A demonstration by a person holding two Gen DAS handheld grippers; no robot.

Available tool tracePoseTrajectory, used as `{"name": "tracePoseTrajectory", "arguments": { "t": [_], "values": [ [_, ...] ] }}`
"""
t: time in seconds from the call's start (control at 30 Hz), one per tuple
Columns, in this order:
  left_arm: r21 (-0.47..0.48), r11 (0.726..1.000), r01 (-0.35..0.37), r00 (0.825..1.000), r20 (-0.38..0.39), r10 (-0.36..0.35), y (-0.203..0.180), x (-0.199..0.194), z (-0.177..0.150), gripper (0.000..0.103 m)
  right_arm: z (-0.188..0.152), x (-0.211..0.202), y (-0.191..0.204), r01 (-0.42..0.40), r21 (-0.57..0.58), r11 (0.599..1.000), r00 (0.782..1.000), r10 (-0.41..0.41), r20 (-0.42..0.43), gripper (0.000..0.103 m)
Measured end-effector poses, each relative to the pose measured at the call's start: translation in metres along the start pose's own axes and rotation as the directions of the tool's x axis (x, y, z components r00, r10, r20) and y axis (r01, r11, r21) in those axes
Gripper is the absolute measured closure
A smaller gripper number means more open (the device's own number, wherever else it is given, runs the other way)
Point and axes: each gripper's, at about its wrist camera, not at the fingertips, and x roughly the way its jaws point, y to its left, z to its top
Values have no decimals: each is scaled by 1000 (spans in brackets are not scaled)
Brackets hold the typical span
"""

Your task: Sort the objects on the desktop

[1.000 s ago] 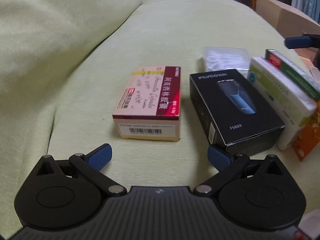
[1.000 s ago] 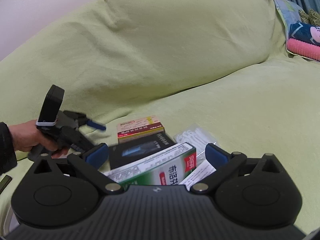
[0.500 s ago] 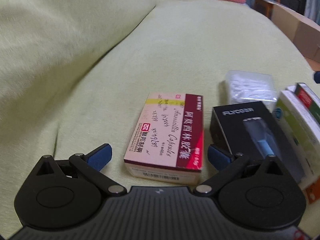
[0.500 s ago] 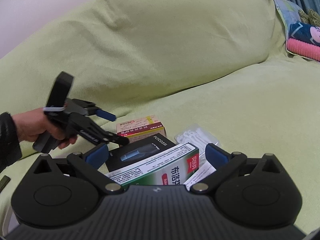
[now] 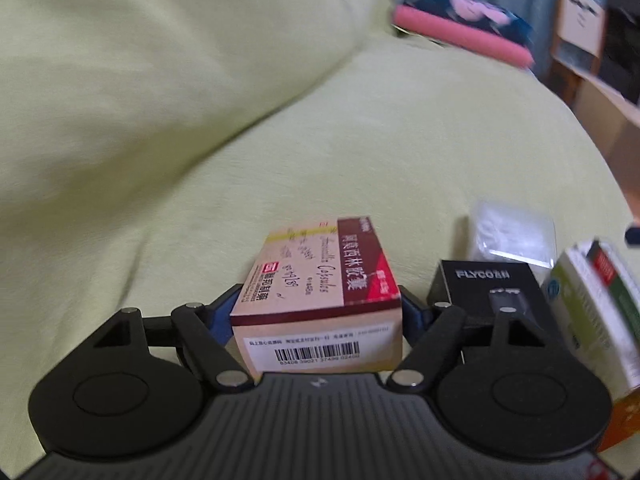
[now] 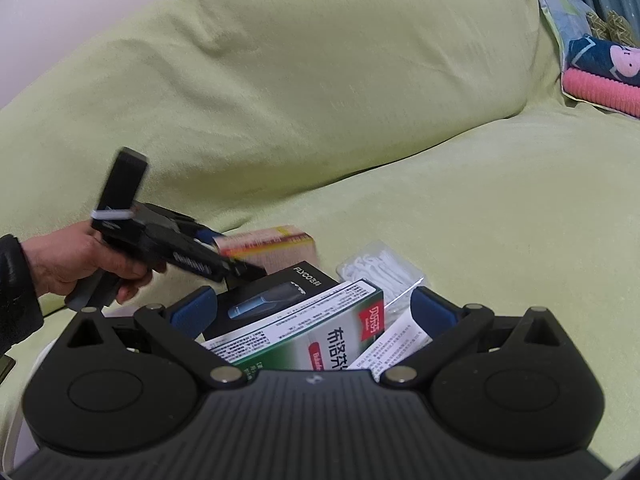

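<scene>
A cream and maroon medicine box (image 5: pixel 320 292) sits between the blue pads (image 5: pixel 226 312) of my left gripper (image 5: pixel 320 314), which is shut on its two long sides. The right wrist view shows the same left gripper (image 6: pixel 230 254), held by a hand (image 6: pixel 76 268), on that box (image 6: pixel 276 246), which is blurred. Right of it lie a black FLYCO box (image 5: pixel 492 280), a clear bag of floss picks (image 5: pixel 514 232) and a white and green box (image 5: pixel 592 304). My right gripper (image 6: pixel 312 308) stands open over a green and white medicine box (image 6: pixel 316 328) and a paper leaflet (image 6: pixel 394 340).
Everything lies on a light green sofa seat (image 5: pixel 360 140) with its backrest (image 6: pixel 320 80) behind. A pink roll and a dark cushion (image 6: pixel 600 80) lie at the far end. An orange box (image 5: pixel 624 420) sits at the lower right, and a cardboard box (image 5: pixel 612 120) stands beyond the sofa.
My left gripper moved forward around the medicine box and shut on its sides. The right gripper stayed open and nearly still over the green and white box.
</scene>
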Motion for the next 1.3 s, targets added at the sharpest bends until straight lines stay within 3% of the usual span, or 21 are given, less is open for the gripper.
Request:
{"name": "tracePoseTrajectory", "arguments": {
  "t": [0.17,0.33,0.63,0.87,0.97,1.07,1.2,1.3],
  "values": [
    [-83,993,-86,996,-10,85,-2,-48,-21,26,-1,-2,0,8,10,1000,1000,-8,10,1],
    [-200,968,-153,988,-23,151,-25,-97,-58,26,2,-6,3,15,24,1000,999,-16,46,1],
    [-291,936,-198,973,54,223,-136,-162,-115,26,-1,-28,5,34,61,998,995,-40,96,1],
    [-258,934,-246,966,9,257,-225,-153,-140,25,-3,-48,-12,31,170,985,995,-46,89,1],
    [-231,945,-230,971,13,240,-252,-148,-143,26,-1,-56,-15,13,178,984,996,-28,81,1],
    [-213,960,-183,981,19,191,-269,-151,-144,16,1,-65,-19,-10,183,983,997,-5,82,1],
    [-205,956,-209,976,24,218,-274,-163,-151,15,-9,-68,-27,-107,261,959,994,111,0,1],
    [-228,949,-218,974,14,227,-269,-172,-160,15,-18,-68,-34,-177,329,928,976,209,-62,1]
  ]
}}
